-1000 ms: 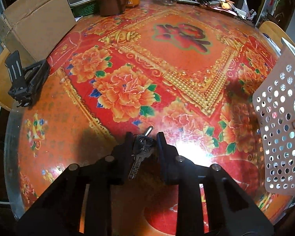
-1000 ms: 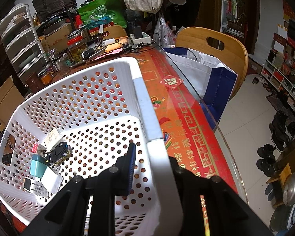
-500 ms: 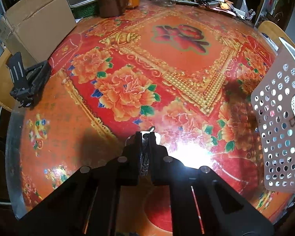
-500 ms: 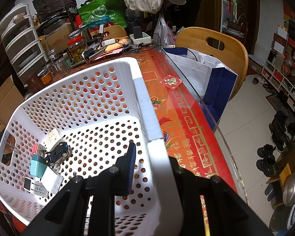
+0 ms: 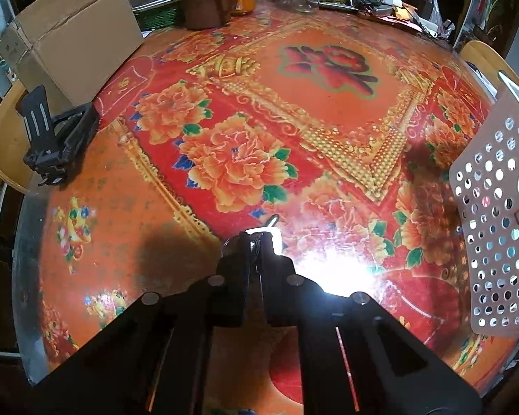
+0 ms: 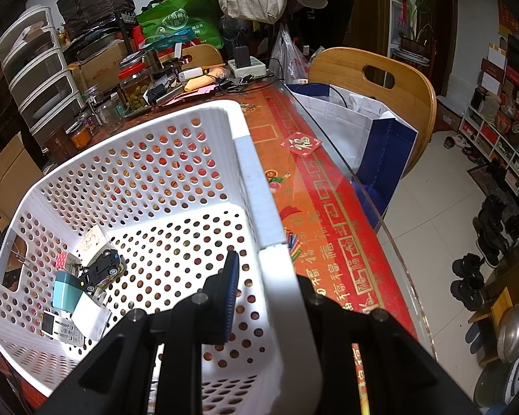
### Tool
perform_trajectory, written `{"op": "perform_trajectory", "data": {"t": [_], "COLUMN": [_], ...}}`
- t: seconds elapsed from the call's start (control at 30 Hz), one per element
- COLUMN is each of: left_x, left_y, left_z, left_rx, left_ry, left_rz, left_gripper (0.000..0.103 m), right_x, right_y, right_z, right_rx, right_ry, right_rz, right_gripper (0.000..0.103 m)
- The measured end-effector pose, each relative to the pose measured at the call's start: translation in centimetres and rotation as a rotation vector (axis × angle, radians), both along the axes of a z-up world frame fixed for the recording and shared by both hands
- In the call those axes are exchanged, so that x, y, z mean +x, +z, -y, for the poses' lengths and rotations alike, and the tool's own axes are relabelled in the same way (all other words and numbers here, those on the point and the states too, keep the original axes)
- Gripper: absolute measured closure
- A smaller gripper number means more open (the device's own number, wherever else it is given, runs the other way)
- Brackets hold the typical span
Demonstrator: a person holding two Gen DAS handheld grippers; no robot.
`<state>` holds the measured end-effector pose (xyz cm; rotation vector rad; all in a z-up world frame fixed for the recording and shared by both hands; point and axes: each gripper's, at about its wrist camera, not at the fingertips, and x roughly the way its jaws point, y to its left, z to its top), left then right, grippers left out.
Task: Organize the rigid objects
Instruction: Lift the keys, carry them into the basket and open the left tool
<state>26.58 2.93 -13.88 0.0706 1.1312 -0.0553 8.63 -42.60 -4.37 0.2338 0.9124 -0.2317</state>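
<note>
A bunch of keys [image 5: 271, 223] lies on the red flowered tablecloth [image 5: 231, 166], and my left gripper [image 5: 256, 245] is shut on it; only a key tip and part of the ring show past the fingers. The white perforated basket [image 5: 494, 207] stands at the right edge of the left wrist view. My right gripper [image 6: 263, 269] is shut on the basket's right wall [image 6: 256, 186], one finger inside and one outside. In the basket's near left corner lie a black toy car [image 6: 100, 271], a teal block [image 6: 65, 290] and a white charger [image 6: 90, 314].
A black folding stand [image 5: 57, 138] sits at the table's left edge, with a cardboard box [image 5: 76, 38] behind it. A brown jug [image 5: 204, 3] and jars line the far side. Right of the basket are the glass table edge [image 6: 363, 200], a blue-white bag [image 6: 356, 131] and a wooden chair [image 6: 373, 83].
My left gripper's jaws, which stood either side of the keys, have closed onto them. The right gripper and the basket have not moved.
</note>
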Motion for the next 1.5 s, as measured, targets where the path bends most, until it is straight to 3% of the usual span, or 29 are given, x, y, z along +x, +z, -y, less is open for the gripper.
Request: {"op": "perform_trajectory", "data": {"t": [0.67, 1.13, 1.5], "left_x": [-1.5, -3.8, -5.3], "left_y": [2.8, 7.7, 13.3], "left_z": [0.4, 2.1, 4.9], "left_rx": [-0.001, 0.004, 0.019], "left_ry": [0.000, -0.039, -0.096], "left_rz": [0.091, 0.182, 0.273], "left_gripper": [0.102, 0.102, 0.102], "right_x": [0.1, 0.2, 0.1], "right_y": [0.1, 0.1, 0.1], "right_z": [0.1, 0.1, 0.0], "right_rx": [0.000, 0.001, 0.004], "right_ry": [0.001, 0.005, 0.006], "right_rz": [0.000, 0.001, 0.003], "right_gripper": [0.083, 0.083, 0.083]}}
